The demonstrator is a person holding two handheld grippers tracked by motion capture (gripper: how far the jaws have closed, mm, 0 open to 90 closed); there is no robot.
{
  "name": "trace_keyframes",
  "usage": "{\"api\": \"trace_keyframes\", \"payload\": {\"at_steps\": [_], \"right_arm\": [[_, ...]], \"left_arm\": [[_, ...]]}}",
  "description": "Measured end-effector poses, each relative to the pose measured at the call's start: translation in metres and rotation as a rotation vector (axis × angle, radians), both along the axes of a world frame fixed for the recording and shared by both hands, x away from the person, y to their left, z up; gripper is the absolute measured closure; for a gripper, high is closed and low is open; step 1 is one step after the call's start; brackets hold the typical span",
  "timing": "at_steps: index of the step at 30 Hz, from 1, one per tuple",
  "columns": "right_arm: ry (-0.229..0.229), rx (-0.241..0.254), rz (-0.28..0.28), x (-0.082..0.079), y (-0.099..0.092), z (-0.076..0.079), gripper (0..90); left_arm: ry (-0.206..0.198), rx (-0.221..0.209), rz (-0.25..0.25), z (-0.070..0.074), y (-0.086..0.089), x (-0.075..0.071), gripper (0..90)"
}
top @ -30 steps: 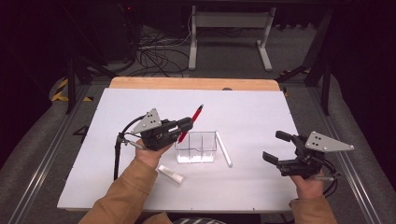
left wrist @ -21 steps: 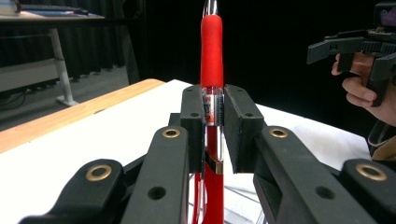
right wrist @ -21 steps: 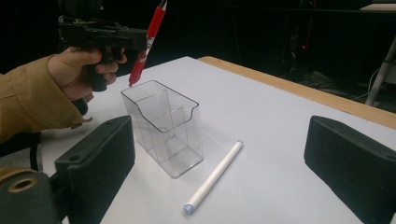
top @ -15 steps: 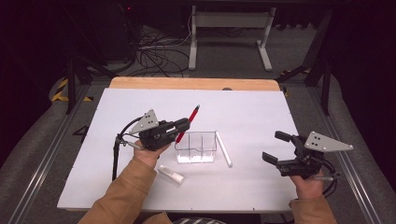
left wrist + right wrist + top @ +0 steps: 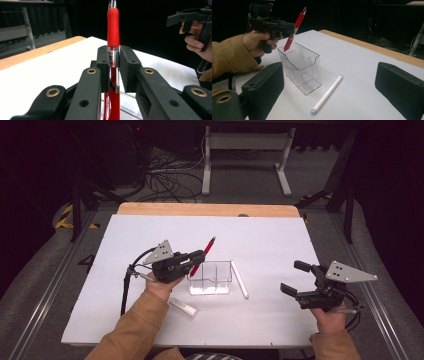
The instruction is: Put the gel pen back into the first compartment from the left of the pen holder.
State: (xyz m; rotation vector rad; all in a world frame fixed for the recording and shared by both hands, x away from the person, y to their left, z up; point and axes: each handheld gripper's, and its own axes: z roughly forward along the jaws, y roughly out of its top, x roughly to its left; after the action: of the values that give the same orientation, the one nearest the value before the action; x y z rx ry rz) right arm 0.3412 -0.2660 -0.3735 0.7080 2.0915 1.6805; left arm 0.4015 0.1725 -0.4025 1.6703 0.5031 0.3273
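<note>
Two tongs, left tongs [image 5: 200, 256], right tongs [image 5: 295, 279], one red pen [image 5: 202, 256], one clear holder [image 5: 210, 280]

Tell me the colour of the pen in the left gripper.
Red pen with a clear middle section, best seen in the left gripper view.

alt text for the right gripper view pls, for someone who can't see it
The left gripper holds a red pen tilted above a clear plastic holder on a white table. A white pen lies beside the holder, and the right gripper's open black jaws frame the foreground.
</note>
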Motion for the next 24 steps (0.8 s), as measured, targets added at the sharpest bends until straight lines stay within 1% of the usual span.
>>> {"api": "trace_keyframes", "payload": {"at_steps": [2,4,6,10,12,13,16,18,19,21,22,24], "right_arm": [[0.000,0.000,0.001,0.000,0.000,0.000,9.1],[0.000,-0.003,0.003,0.000,0.001,0.000,9.1],[0.000,-0.003,0.004,0.000,0.001,0.000,9.1],[0.001,-0.002,0.007,0.000,0.001,0.000,9.1],[0.001,-0.002,0.007,0.000,0.001,0.000,9.1],[0.002,-0.002,0.010,0.000,0.002,-0.001,9.1],[0.006,-0.004,0.010,0.000,0.002,-0.001,9.1],[0.006,-0.005,0.012,0.000,0.002,-0.001,9.1],[0.005,-0.005,0.012,0.000,0.002,-0.001,9.1],[0.005,-0.006,0.013,0.000,0.003,-0.001,9.1],[0.005,-0.005,0.014,0.000,0.003,-0.001,9.1],[0.005,-0.005,0.014,0.000,0.003,-0.001,9.1]], "left_arm": [[0.012,0.009,0.001,-0.003,0.000,0.000,79.1],[0.015,0.009,-0.001,-0.005,0.000,0.001,79.1],[0.029,0.009,-0.001,-0.007,0.000,0.001,79.1],[0.032,0.017,0.001,-0.011,0.001,0.000,79.1],[0.039,0.017,-0.003,-0.013,0.001,0.000,79.1],[0.049,0.022,-0.003,-0.013,0.001,0.000,79.1],[0.044,0.027,0.002,-0.017,0.001,-0.002,79.1],[0.053,0.036,0.003,-0.019,0.001,-0.003,79.1],[0.049,0.042,0.006,-0.020,0.002,-0.003,79.1],[0.055,0.043,0.007,-0.021,0.003,-0.004,79.0],[0.051,0.046,0.010,-0.021,0.003,-0.004,79.1],[0.059,0.045,0.011,-0.022,0.004,-0.005,79.0]]}}
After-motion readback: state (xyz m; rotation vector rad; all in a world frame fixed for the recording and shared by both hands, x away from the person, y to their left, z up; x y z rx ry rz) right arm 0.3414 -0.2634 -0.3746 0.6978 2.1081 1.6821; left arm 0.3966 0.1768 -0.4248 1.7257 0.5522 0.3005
